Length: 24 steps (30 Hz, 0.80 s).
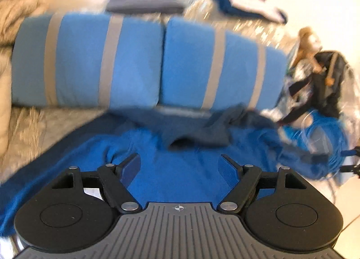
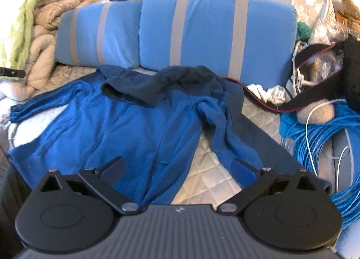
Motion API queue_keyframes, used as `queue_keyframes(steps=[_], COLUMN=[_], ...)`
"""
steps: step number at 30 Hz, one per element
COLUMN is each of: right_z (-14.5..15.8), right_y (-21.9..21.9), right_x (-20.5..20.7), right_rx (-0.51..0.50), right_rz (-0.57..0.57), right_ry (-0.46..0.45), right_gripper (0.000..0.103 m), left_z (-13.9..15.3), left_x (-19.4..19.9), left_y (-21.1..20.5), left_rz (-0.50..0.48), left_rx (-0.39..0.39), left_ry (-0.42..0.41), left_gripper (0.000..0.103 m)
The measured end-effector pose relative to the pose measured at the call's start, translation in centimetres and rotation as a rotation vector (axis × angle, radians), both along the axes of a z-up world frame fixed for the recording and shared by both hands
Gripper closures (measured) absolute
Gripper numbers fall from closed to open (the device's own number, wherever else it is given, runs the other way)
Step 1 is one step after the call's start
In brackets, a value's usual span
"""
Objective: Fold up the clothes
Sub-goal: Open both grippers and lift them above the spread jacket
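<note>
Two views, left wrist first: I see my left gripper point(image 1: 178, 164) released, jaws spread with nothing between them, over the blue garment point(image 1: 177, 182).
Garment place, left view: it fills the frame from 6 to 9 o'clock, a dark hood point(image 1: 216, 128) bunched at 12, just before the striped cushions point(image 1: 146, 61).
Risk, left view: this view is blurred, so I judge I could close on the wrong layer.
Right wrist view: my right gripper point(image 2: 178, 167) is also released and empty.
Garment axis: the blue garment point(image 2: 126, 128) runs hood at 12 o'clock to hem at 6; one sleeve point(image 2: 42, 103) reaches toward 9, the other lies crumpled point(image 2: 211, 110) at 1.
Risk, right view: that twisted sleeve could fold in crooked; the blue cable coil point(image 2: 324, 146) at 3 o'clock could snag a finger.
</note>
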State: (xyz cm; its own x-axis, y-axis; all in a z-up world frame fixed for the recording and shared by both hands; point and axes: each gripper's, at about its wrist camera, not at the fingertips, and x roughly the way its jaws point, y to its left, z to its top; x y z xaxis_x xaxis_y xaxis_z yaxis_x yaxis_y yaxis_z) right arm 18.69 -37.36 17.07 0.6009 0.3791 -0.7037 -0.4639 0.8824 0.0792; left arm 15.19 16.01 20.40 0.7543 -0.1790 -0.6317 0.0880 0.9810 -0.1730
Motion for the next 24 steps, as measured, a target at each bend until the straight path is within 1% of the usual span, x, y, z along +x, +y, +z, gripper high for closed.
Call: queue_keyframes(steps=[2, 4, 6, 8, 10, 11, 12, 16, 20, 24], right_z=[1.6, 3.3, 4.3, 4.3, 3.1, 2.5, 1.9, -1.6, -4.3, -6.2], right_y=[-0.3, -0.7, -0.8, -0.6, -0.1, 0.2, 0.5, 1.9, 4.5, 7.4], right_x=[0.2, 0.4, 0.8, 1.8, 2.7, 3.1, 3.5, 5.2, 6.8, 9.2], right_rx=[0.013, 0.025, 0.027, 0.025, 0.019, 0.015, 0.014, 0.019, 0.012, 0.032], right_rz=[0.003, 0.007, -0.003, -0.037, -0.068, -0.084, -0.094, -0.067, -0.011, 0.032], right_ry=[-0.024, -0.048, -0.081, -0.115, -0.131, -0.14, -0.143, -0.109, -0.108, -0.103], right_gripper=[0.0, 0.0, 0.0, 0.0, 0.0, 0.0, 0.0, 0.0, 0.0, 0.0], left_z=[1.6, 2.2, 1.4, -0.1, -2.4, -3.5, -4.5, -8.7, -11.8, -14.0], left_x=[0.1, 0.6, 1.7, 2.9, 4.1, 4.6, 5.2, 7.8, 9.9, 12.1], left_y=[-0.2, -0.5, -1.2, -2.0, -2.6, -3.0, -3.3, -4.2, -4.7, -5.0], left_rz=[-0.012, -0.02, -0.009, 0.017, 0.064, 0.068, 0.063, 0.033, 0.007, -0.019], left_rx=[-0.023, -0.022, 0.016, 0.067, 0.128, 0.159, 0.185, 0.284, 0.302, 0.303], left_ry=[-0.044, -0.072, -0.085, -0.094, -0.118, -0.126, -0.128, -0.107, -0.083, -0.074], left_gripper=[0.022, 0.02, 0.018, 0.018, 0.018, 0.018, 0.018, 0.018, 0.018, 0.018])
